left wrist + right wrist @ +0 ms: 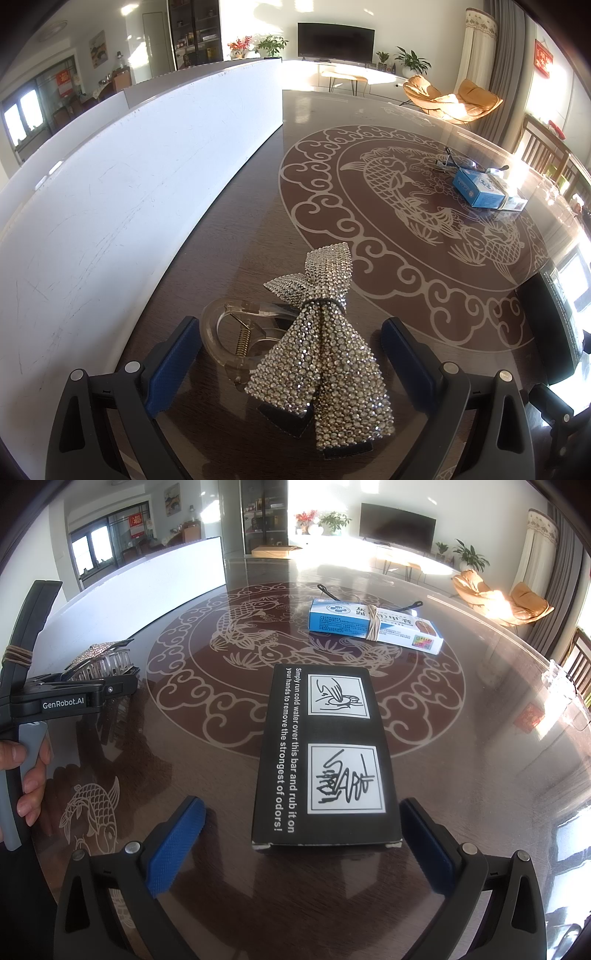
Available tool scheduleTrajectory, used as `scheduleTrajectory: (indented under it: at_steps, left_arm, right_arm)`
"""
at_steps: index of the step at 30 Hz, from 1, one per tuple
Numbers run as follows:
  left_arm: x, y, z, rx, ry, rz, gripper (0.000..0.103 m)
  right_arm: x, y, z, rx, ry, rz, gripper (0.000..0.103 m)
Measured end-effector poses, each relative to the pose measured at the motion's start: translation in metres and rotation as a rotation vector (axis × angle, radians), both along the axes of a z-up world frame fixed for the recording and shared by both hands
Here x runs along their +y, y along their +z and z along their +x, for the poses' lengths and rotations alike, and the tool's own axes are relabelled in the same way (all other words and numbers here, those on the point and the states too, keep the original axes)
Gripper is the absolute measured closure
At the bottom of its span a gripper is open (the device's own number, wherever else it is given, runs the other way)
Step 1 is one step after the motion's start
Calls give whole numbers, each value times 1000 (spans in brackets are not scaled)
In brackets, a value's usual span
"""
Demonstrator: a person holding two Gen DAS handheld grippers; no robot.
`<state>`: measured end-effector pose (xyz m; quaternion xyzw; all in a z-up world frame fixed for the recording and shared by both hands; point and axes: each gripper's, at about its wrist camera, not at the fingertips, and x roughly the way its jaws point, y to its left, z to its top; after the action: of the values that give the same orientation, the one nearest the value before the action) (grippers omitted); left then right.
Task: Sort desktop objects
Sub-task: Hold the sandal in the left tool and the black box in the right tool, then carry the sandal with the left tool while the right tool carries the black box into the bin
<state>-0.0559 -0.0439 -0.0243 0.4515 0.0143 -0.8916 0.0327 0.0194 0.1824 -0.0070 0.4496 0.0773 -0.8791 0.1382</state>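
A rhinestone bow hair clip (317,343) with a clear plastic claw lies on the dark table between the open fingers of my left gripper (295,354), touched by neither pad. It also shows in the right wrist view (99,657), next to the left gripper (74,698). A black box with white printed instructions (325,757) lies flat between the open fingers of my right gripper (301,838), the pads apart from its sides. A blue-and-white box (373,626) bound with a rubber band lies farther back, over black eyelash curlers (328,592).
A long white bin wall (129,177) runs along the table's left side. The blue box (484,188) and curlers (448,160) show at the right in the left wrist view. The table (480,775) has a glass top with a fish pattern.
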Motion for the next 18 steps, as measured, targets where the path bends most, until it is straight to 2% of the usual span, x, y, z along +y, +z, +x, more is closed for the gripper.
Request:
scheduleTrajectory:
  at_steps: [6,8,10,14,15,16,17,18]
  left_arm:
    - [0,0,0,0,0,0,5]
    - [1,-1,-1,-8,-9,4,0]
    - [2,-1,-2,-13,-24,3,0]
    - [5,-1,-3,-17,-71,4,0]
    - [7,2,-1,5,-92,3,21]
    - [9,5,3,34,-115,-4,47]
    - [10,7,6,43,-135,8,56]
    - [10,9,8,34,-146,29,56]
  right_arm:
    - [0,0,0,0,0,1,0]
    - [0,0,0,0,-1,0,0]
    - [0,0,-3,-1,2,-3,0]
    - [-4,2,-22,-90,57,27,1]
    - [-3,5,-26,-98,50,31,5]
    - [-1,9,-28,-88,44,28,30]
    - [1,13,-30,-91,31,31,44]
    - [3,14,-33,-122,29,16,44]
